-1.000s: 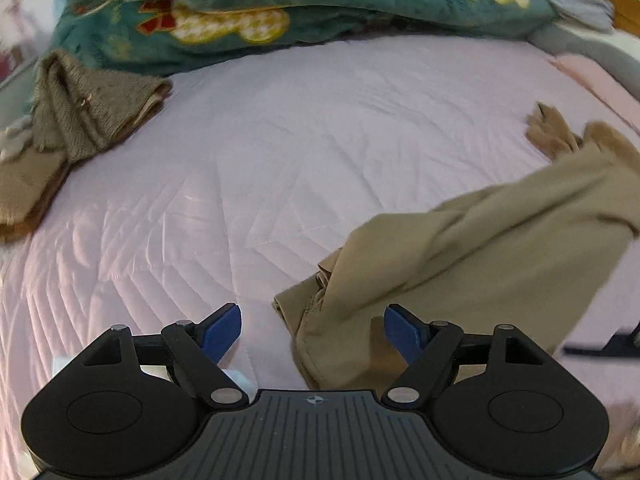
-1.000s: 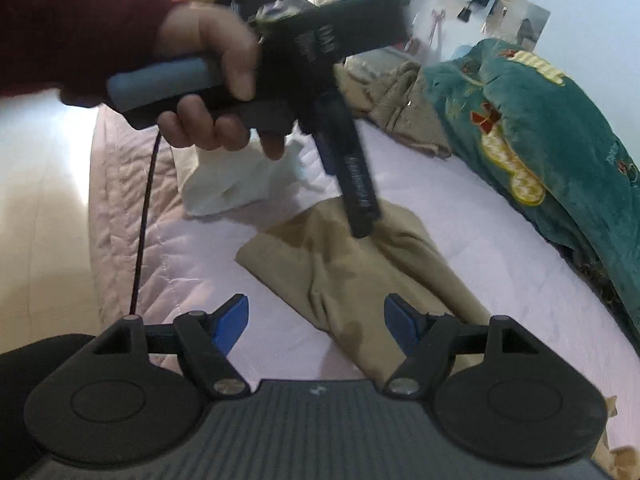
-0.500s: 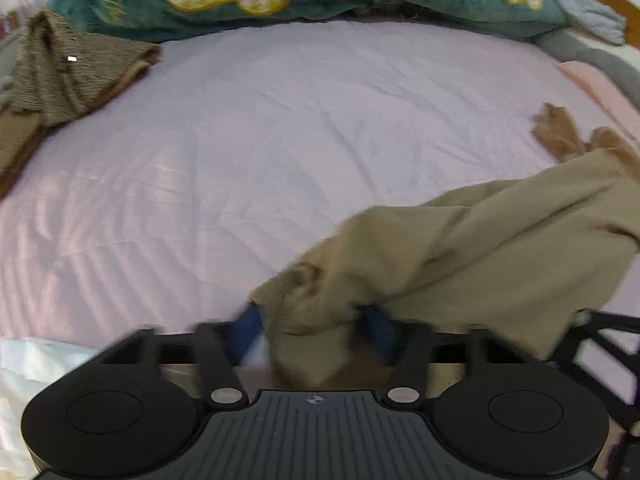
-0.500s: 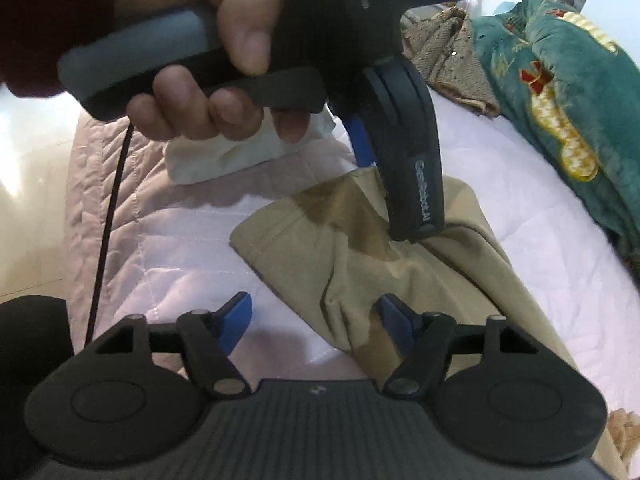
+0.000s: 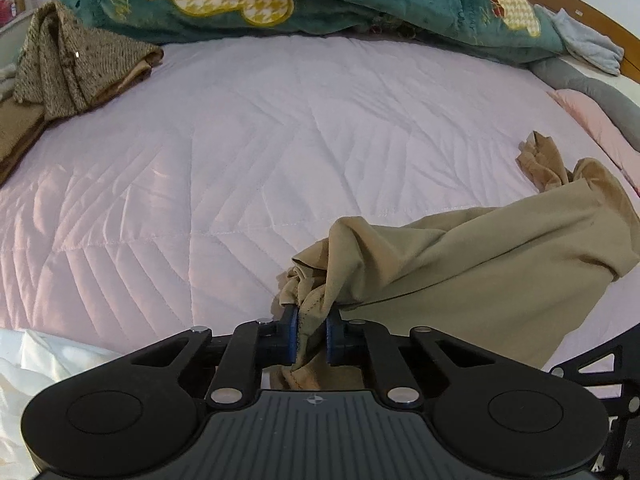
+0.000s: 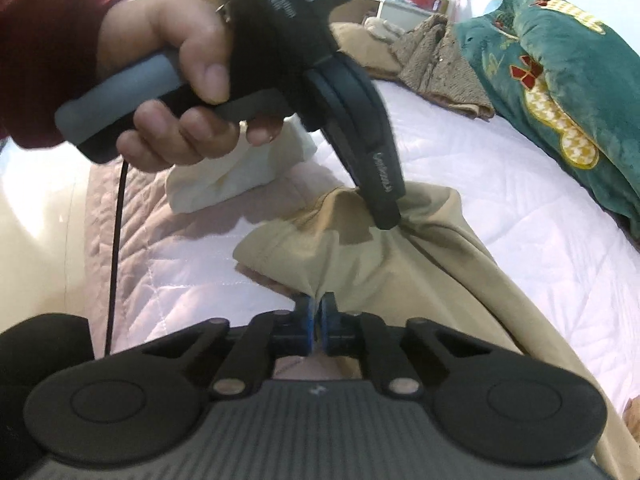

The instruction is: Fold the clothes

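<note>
A tan garment [image 5: 460, 272] lies crumpled on the pink quilted bed [image 5: 240, 140], stretching off to the right. In the left wrist view my left gripper [image 5: 312, 328] has its blue pads pressed on a bunched edge of it, and the jaws are still closing. The right wrist view shows my right gripper [image 6: 317, 316] shut on a thin pinch of the tan garment [image 6: 360, 264] near its hem. A little farther along the same edge, a hand [image 6: 172, 92] in a dark red sleeve holds the left gripper [image 6: 386, 216], tip down in the cloth.
A teal plush blanket [image 5: 280, 0] is heaped along the far side of the bed. A brown tweed garment [image 5: 72, 64] lies far left, and a white cloth [image 6: 224, 176] at the near edge. Pink pillow [image 5: 592, 120] at right. A black cable [image 6: 118, 240] hangs over the bed's side.
Both grippers went from wide open to closed on the tan garment's edge. The left one came in over the bunched corner, and the right one moved forward to the hem.
</note>
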Available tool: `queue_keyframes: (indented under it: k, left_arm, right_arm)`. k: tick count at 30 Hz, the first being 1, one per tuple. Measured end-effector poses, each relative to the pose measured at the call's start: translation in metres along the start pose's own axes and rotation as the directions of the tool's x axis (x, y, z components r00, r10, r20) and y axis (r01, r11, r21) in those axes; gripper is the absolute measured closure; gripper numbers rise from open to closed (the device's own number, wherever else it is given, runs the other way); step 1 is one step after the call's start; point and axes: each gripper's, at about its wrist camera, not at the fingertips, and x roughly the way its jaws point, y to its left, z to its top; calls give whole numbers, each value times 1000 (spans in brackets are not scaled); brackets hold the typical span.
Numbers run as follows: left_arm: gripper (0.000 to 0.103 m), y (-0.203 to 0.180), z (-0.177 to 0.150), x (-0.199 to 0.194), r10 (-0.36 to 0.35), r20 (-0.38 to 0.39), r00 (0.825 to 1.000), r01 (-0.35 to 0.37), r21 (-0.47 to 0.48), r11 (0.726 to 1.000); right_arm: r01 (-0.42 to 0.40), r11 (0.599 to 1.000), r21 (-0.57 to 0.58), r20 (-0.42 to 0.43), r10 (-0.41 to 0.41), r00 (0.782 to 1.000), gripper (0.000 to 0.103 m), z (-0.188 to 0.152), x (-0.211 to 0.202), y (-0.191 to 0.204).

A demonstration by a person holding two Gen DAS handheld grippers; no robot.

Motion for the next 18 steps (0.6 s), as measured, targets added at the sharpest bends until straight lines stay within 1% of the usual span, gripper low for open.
queue_keyframes:
  k: [6,11,15,18]
  left_arm:
    - [91,-5,10,-19,16,25,1000,-16,10,1000]
    - [91,-22,21,-36,43,34,998,-44,28,999]
    - [91,-44,33,-51,55,53,997,-57,51,997]
    - [91,-73,44,-60,59,76,995,-65,74,995]
  right_arm:
    - [12,1000,23,47,-13,999,100,1,-20,-8]
    - [30,998,61,89,-36,995,100,-1,-40,-21]
    - [60,993,98,131,-72,989,100,-8,-67,-36]
    - [78,989,125,157,-97,983,100,-18,-89,-50]
